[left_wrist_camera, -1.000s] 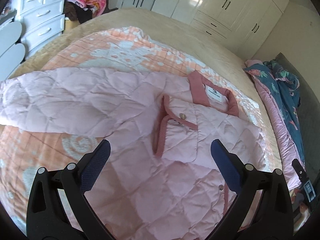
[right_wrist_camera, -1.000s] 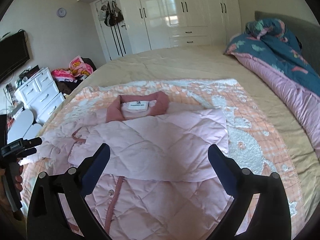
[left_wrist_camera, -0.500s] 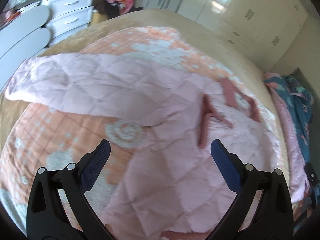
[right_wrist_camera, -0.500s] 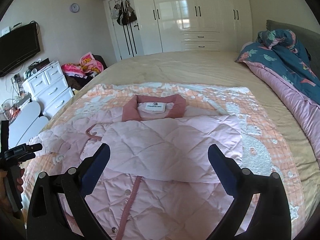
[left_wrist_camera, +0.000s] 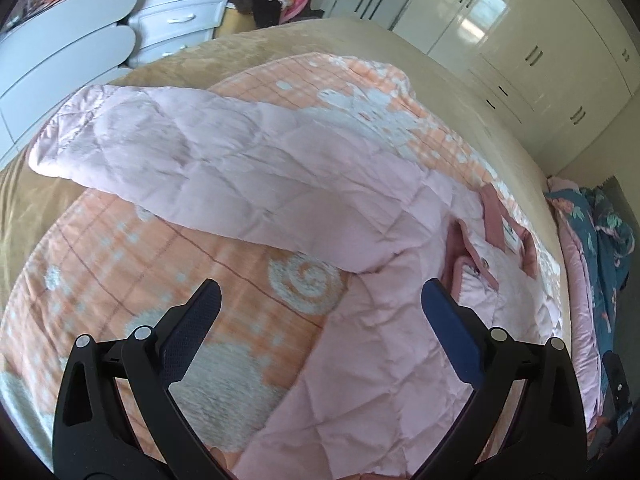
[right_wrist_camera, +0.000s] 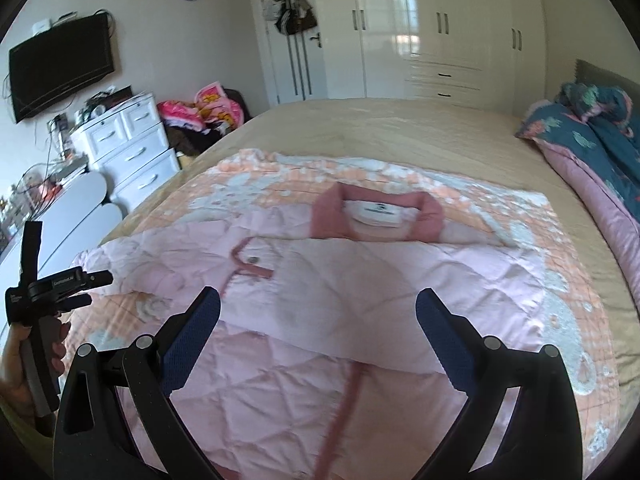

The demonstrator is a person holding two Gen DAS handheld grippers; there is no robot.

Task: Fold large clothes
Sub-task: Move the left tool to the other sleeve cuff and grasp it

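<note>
Left gripper [left_wrist_camera: 320, 296], jaws wide and empty, is swinging toward the jacket's [left_wrist_camera: 392, 320] unfolded sleeve [left_wrist_camera: 192, 152] at ten o'clock, which I'm judging the next fold; right gripper [right_wrist_camera: 318, 304] is hovering, equally spread and empty.

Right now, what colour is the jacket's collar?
Dusty rose collar, darker than the pale pink quilted jacket; clearest in the right wrist view.

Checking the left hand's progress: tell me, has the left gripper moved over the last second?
Yes. In its own view the left gripper has swung left: the dark pink collar slid to the right edge, and the outstretched sleeve now fills the view.
</note>
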